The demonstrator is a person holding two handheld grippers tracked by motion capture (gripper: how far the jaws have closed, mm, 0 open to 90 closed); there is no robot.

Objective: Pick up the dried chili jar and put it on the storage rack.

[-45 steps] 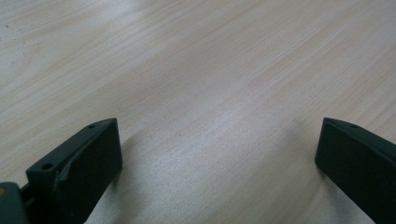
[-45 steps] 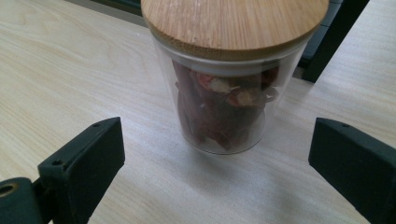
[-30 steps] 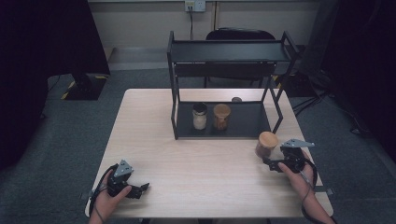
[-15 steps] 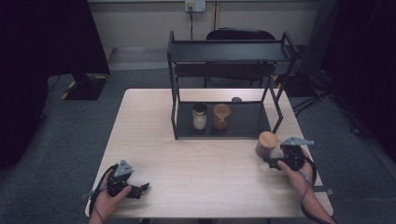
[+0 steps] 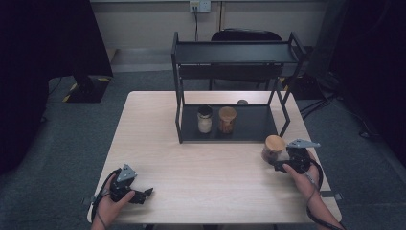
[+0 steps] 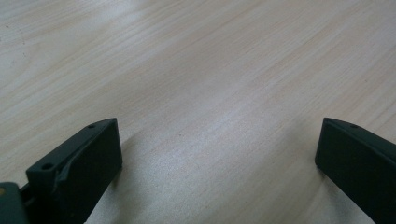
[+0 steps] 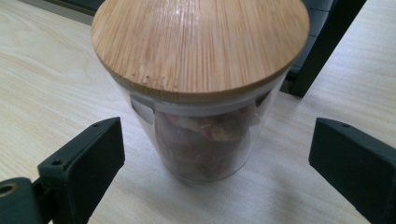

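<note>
Three jars [image 5: 275, 149], two tongs [image 5: 282, 163]

Pretty dim room: grey carpet floor [image 5: 57, 143], pale wall [image 5: 143, 19] with a power outlet [image 5: 199, 5], black chair [image 5: 246, 36] behind the light wood surface [image 5: 153, 124].

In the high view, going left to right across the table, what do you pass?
Left gripper → white-filled jar → orange-filled jar → wood-lidded jar → right gripper. The first two jars stand on the rack's bottom shelf.
</note>
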